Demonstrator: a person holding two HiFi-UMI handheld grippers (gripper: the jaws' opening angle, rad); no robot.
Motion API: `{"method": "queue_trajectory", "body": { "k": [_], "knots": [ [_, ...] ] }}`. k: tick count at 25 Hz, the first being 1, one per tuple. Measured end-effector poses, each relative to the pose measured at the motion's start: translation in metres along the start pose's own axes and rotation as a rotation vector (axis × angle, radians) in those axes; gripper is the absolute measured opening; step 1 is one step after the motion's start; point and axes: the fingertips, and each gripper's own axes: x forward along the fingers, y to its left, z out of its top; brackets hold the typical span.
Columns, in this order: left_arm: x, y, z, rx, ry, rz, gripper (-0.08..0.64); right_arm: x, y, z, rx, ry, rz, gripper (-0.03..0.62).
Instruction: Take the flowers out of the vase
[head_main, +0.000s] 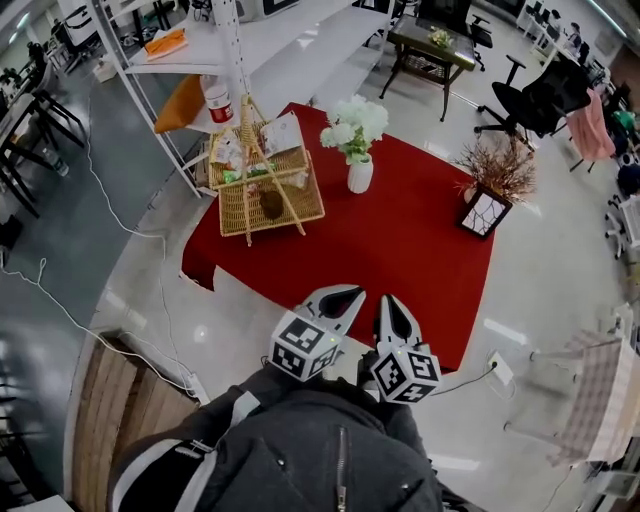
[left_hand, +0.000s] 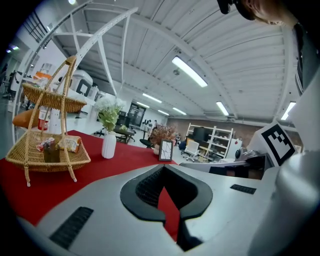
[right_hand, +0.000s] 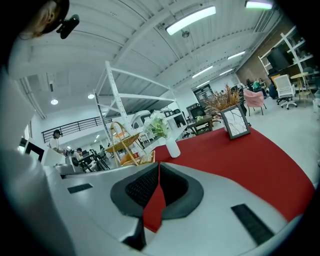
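Observation:
A white vase (head_main: 359, 176) with white flowers (head_main: 355, 122) stands upright at the far side of a red cloth (head_main: 400, 260). Both grippers hover side by side over the cloth's near edge, well short of the vase. My left gripper (head_main: 352, 295) is shut with nothing in it. To its right, my right gripper (head_main: 393, 299) is also shut and empty. In the left gripper view the vase (left_hand: 108, 145) and flowers (left_hand: 109, 109) sit far ahead, left of the closed tips (left_hand: 162, 167). In the right gripper view the vase (right_hand: 172, 148) stands beyond the closed tips (right_hand: 159, 164).
A wicker basket (head_main: 268, 190) with a tall handle and snacks stands left of the vase. A framed picture (head_main: 485, 212) with dried twigs (head_main: 497, 165) sits at the cloth's right corner. A white shelving rack (head_main: 230, 40) rises behind the basket. Cables trail across the floor at left.

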Motion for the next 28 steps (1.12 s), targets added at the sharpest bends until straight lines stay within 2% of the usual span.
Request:
{"method": "queue_trajectory", "body": {
  "k": [5, 20, 28],
  "knots": [
    [0.021, 0.019, 0.022, 0.023, -0.013, 0.010, 0.009, 0.026, -0.003, 0.024, -0.051, -0.009, 0.024, 0.012],
    [0.059, 0.088, 0.071, -0.017, -0.063, 0.098, 0.009, 0.126, -0.010, 0.092, -0.184, 0.013, 0.154, 0.012],
    [0.082, 0.120, 0.092, -0.004, -0.068, 0.126, 0.009, 0.171, -0.012, 0.109, -0.204, 0.031, 0.216, 0.013]
  ]
}}
